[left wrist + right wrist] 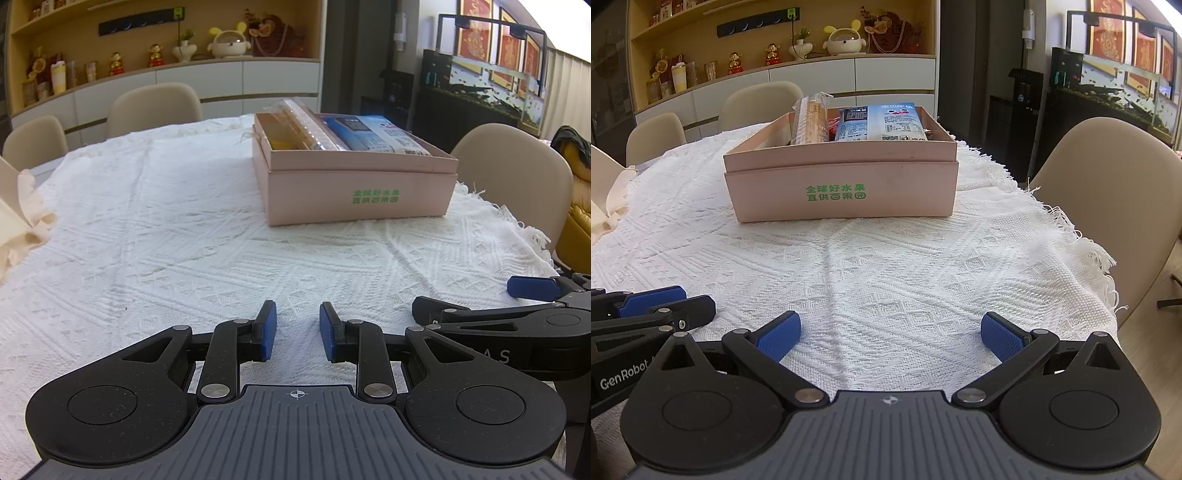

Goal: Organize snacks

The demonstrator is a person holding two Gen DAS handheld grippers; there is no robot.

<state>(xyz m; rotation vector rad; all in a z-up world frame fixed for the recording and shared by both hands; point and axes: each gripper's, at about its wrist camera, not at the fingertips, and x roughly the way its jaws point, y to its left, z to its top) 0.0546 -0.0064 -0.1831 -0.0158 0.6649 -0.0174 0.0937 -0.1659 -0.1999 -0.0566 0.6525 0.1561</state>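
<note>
Snacks [882, 122] lie boxed, well beyond both tools.

We read two lines of green Chinese print on the front wall of the pink box [846, 192]: 全球好水果 above 直供百果园; the same print shows on the box in the left wrist view, smaller and softer. On the body of the left gripper [646, 314], seen at the edge of the right wrist view, we read "GenRobot" in white. On the right gripper [517, 306] in the left wrist view, only the letters "A S" show. The blue-and-white snack bag [882, 122] carries dense print, too small to read.
</note>
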